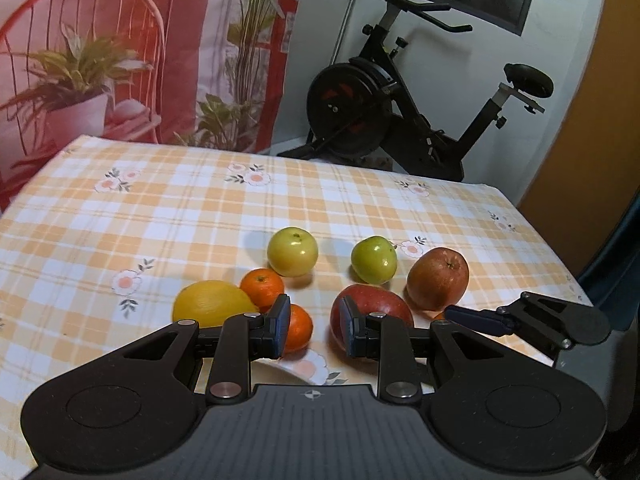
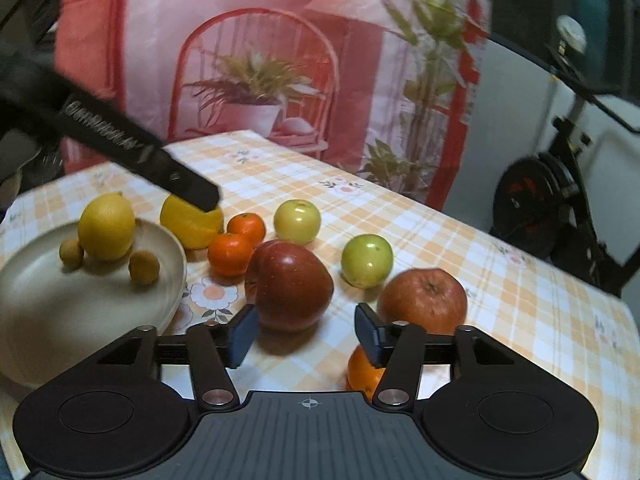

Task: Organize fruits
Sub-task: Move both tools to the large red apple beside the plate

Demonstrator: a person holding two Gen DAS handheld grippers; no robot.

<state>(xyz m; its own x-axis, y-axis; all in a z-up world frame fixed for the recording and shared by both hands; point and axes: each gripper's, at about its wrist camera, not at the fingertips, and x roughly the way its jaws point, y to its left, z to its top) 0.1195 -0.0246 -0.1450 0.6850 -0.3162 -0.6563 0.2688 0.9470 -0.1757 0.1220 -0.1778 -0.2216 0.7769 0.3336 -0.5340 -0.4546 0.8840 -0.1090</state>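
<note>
Left claw (image 1: 314,330) empty with jaws close together low in frame, right claw (image 2: 306,334) open and empty, red apple (image 2: 289,286) just past it, plate (image 2: 48,312) at left on bench (image 2: 520,280)

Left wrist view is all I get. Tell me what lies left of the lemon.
Observer: A beige plate stands there, beside the lemon.
Operator: List what is on it.
Observer: A second lemon, with the left brown fruit and the right brown fruit, both small.
Operator: Report the right hand-held gripper.
Observer: The right hand-held gripper is open with nothing between its pads. The dark red apple lies just ahead.
</note>
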